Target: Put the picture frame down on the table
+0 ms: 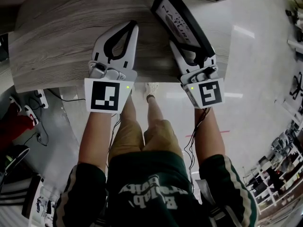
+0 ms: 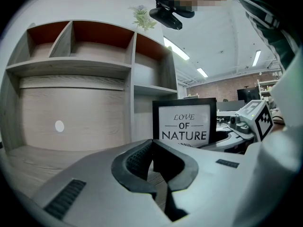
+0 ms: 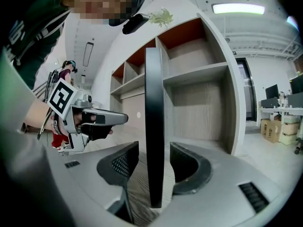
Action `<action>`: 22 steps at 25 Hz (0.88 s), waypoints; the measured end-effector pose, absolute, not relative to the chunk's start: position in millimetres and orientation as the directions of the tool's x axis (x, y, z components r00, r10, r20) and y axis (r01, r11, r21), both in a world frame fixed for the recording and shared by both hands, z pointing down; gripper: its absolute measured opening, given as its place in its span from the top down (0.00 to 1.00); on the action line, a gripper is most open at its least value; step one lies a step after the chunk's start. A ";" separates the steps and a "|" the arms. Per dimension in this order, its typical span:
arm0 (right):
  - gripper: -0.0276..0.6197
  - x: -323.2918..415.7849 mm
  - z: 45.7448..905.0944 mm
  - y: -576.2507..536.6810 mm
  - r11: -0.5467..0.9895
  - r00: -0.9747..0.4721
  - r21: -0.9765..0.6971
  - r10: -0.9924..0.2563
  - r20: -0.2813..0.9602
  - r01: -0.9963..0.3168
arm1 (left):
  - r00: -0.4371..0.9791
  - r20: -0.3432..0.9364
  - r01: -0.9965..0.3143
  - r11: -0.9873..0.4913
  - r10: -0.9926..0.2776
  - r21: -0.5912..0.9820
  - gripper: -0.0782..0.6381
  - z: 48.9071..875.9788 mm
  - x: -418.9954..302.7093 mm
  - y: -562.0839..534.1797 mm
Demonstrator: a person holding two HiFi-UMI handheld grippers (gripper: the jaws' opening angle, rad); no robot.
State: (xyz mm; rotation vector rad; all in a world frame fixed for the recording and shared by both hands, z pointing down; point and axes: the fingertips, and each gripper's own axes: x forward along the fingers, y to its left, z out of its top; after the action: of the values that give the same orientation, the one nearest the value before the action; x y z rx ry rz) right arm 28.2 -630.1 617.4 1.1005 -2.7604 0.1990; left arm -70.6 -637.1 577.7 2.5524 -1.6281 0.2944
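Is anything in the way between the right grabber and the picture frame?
No, nothing visible is in the way. The picture frame stands upright and edge-on between the open jaws of the right gripper, with a gap on each side. It already looks to be standing on the table.

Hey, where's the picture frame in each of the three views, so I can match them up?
Head view: picture frame upper right of centre, over the wood-grain table.
Left gripper view: right of centre, upright, its print facing the camera.
Right gripper view: dead centre, edge-on, between the right gripper's parted jaws.
Shared landmark: the wood-grain table.
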 end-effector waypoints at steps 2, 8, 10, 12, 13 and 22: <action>0.65 33.4 618.2 -626.3 0.715 -0.709 -0.062 -0.671 0.215 -0.696 | 0.408 0.212 -0.907 -0.421 -0.888 -0.019 0.87 576.6 -67.3 -635.4; 0.65 57.4 595.6 -607.7 0.700 -0.700 -0.068 -0.694 0.169 -0.711 | 0.395 0.199 -0.913 -0.407 -0.897 -0.022 0.87 558.8 -50.1 -617.2; 0.65 62.7 597.3 -604.1 0.697 -0.695 -0.062 -0.698 0.171 -0.715 | 0.387 0.196 -0.916 -0.400 -0.901 -0.027 0.87 559.8 -49.4 -614.3; 0.65 66.2 600.4 -600.9 0.697 -0.696 -0.059 -0.698 0.169 -0.714 | 0.376 0.195 -0.921 -0.388 -0.906 -0.030 0.87 563.2 -51.1 -612.4; 0.65 68.0 601.3 -598.9 0.698 -0.696 -0.059 -0.698 0.167 -0.714 | 0.369 0.194 -0.924 -0.381 -0.909 -0.030 0.87 564.3 -52.1 -611.0; 0.66 88.0 601.0 -569.4 0.680 -0.686 -0.093 -0.712 0.152 -0.727 | 0.330 0.187 -0.938 -0.345 -0.925 -0.048 0.87 559.3 -44.8 -580.7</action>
State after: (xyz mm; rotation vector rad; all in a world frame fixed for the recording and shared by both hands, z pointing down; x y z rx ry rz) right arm 88.0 -569.4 601.0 1.1958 -2.7839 0.2228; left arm -44.8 -580.7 559.3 2.5055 -1.7569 0.2790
